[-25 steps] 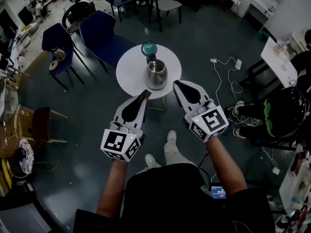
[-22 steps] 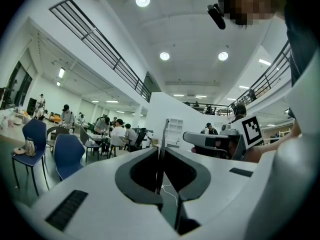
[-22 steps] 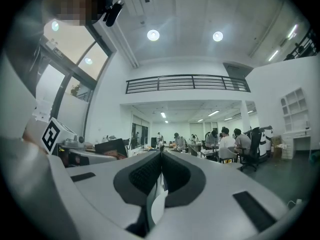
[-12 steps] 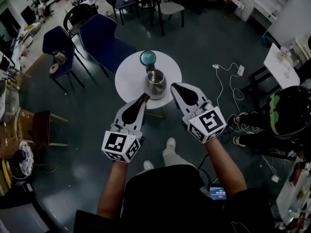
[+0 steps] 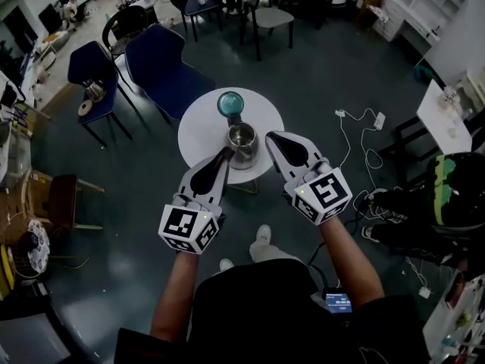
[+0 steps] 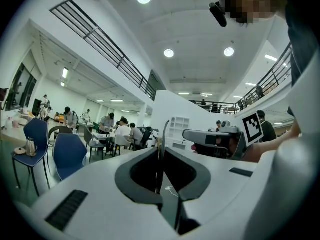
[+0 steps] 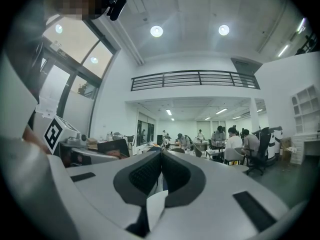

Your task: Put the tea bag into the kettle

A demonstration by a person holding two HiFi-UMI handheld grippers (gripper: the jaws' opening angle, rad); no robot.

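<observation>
An open steel kettle (image 5: 242, 144) stands on a round white table (image 5: 201, 131), and its teal lid (image 5: 230, 103) lies just behind it. My left gripper (image 5: 226, 152) (image 6: 161, 134) hovers at the table's near edge, left of the kettle. It is shut on a thin flat thing seen edge-on, apparently the tea bag (image 6: 159, 154), with a bit of white string below. My right gripper (image 5: 270, 136) (image 7: 161, 151) is level with the kettle's right side, shut on a white paper piece (image 7: 155, 206). Both point level into the room.
Blue chairs (image 5: 163, 63) stand behind and left of the table, one with a small kettle (image 5: 92, 91) on it. White cables (image 5: 364, 131) lie on the dark floor at the right, beside a white desk (image 5: 447, 112). My feet (image 5: 262, 235) are just below the table.
The table and kettle have drifted slightly toward the grippers as I stepped closer. Both grippers stay shut and keep their places on either side of the kettle.
</observation>
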